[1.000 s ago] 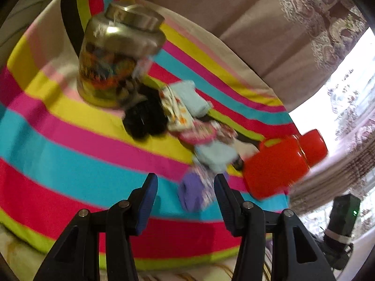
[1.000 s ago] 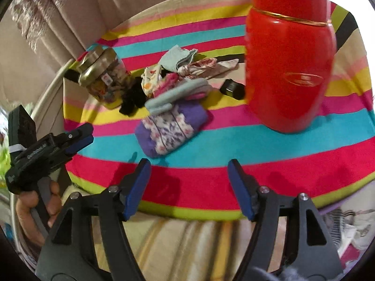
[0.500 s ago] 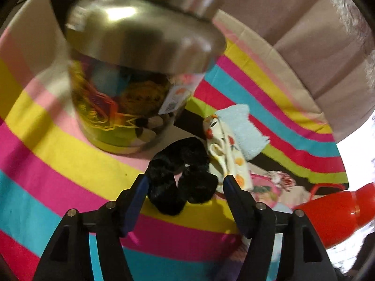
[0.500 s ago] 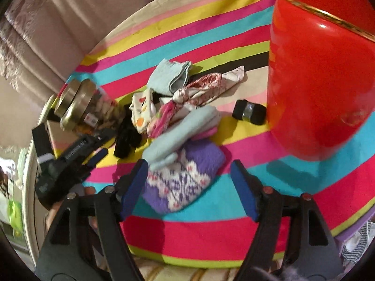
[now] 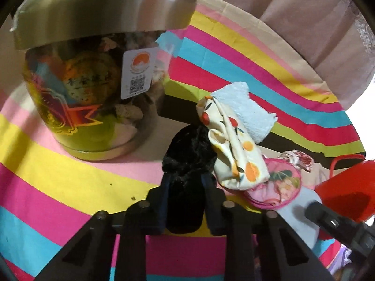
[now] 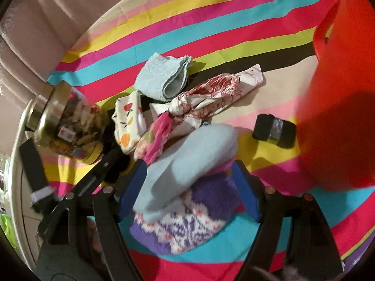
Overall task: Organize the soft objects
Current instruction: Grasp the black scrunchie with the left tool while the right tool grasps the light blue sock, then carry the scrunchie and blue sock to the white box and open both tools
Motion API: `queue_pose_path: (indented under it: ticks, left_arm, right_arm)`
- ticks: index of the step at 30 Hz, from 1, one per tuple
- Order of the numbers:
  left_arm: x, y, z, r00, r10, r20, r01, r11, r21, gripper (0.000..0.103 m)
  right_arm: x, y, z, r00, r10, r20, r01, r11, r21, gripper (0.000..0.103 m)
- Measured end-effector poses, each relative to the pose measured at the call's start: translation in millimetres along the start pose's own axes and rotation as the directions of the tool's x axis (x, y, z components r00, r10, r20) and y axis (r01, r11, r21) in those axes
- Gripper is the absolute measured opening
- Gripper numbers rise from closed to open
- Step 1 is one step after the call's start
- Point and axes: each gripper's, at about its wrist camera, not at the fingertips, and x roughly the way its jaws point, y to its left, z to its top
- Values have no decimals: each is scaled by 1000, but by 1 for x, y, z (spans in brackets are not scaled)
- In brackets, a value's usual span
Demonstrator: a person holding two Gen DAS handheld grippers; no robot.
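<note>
A heap of soft things lies on the striped tablecloth (image 6: 211, 23). My left gripper (image 5: 187, 178) is closing, and its pads press on a black fuzzy scrunchie (image 5: 187, 147) beside the fruit-print cloth (image 5: 236, 154). A light blue washcloth (image 5: 248, 107) lies behind that cloth. My right gripper (image 6: 187, 164) stands open astride a pale blue sock (image 6: 194, 149), which lies on a purple knitted sock (image 6: 187, 224). Its pads do not squeeze the sock. The left gripper (image 6: 110, 161) shows at the left of the right wrist view.
A glass jar (image 5: 89, 93) with a metal lid stands close behind the scrunchie. A big red jug (image 6: 339, 93) stands at the right, with a small black roll (image 6: 274, 131) beside it. A knotted red-and-white cloth (image 6: 211, 96) and a pink round pouch (image 5: 281, 185) lie in the heap.
My left gripper came forward and down to the jar's foot, opened around the black scrunchie and closed on it. My right gripper moved in over the pale blue and purple socks.
</note>
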Motion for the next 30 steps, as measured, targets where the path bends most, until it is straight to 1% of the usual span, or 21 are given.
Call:
queue_pose_path:
  ticks: [3, 6, 7, 8, 9, 11, 12, 13, 14, 17, 22, 27, 30]
  left_arm:
    - [-10, 5, -5, 1000, -23, 10, 23, 999, -22, 22]
    - [-21, 13, -10, 999, -40, 19, 41, 998, -53, 21]
    - [-22, 15, -11, 999, -44, 22, 46, 997, -64, 21]
    - [-24, 18, -12, 999, -48, 25, 50, 996, -78, 21]
    - [-27, 20, -13, 998, -49, 29, 52, 995, -89, 21]
    - [-30, 23, -14, 998, -50, 37, 54, 993, -103, 21]
    - [-32, 23, -14, 998, -51, 42, 55, 993, -107, 21]
    - [-33, 23, -14, 998, -51, 45, 56, 993, -108, 21]
    - [-35, 23, -15, 997, -54, 49, 59, 992, -109, 21]
    - [-45, 22, -18, 996, -63, 66, 69, 992, -103, 21]
    - [-58, 19, -22, 993, -73, 93, 81, 993, -91, 21]
    - [-77, 18, -26, 988, -87, 130, 100, 991, -92, 21]
    - [-90, 18, -29, 984, -99, 151, 113, 990, -89, 21]
  right_arm:
    - [8, -3, 4, 1000, -3, 0, 3, 1000, 1, 77]
    - [16, -5, 6, 1000, 12, -13, -12, 1000, 9, 77]
    - [17, -5, 6, 1000, 11, -13, -11, 1000, 7, 71]
    - [18, -5, 6, 1000, 3, -14, -3, 1000, 2, 58]
    - [20, -4, 7, 1000, -1, -16, 1, 1000, -10, 50]
    - [21, 0, 6, 1000, 8, -12, -9, 999, -31, 42]
    - [20, 3, 5, 1000, 0, -1, 0, 999, -48, 41]
    - [18, 5, 4, 1000, -6, 12, 7, 998, -62, 36]
    - [14, 7, 3, 1000, -5, 27, 7, 997, -72, 34]
    - [-1, 13, 2, 997, 5, 81, 4, 994, -110, 32]
    - [-25, 18, -6, 989, 35, 140, -12, 986, -164, 32]
    - [-56, 17, -15, 978, 53, 202, -17, 984, -176, 32]
    - [-78, 11, -21, 968, 77, 239, -35, 984, -175, 32]
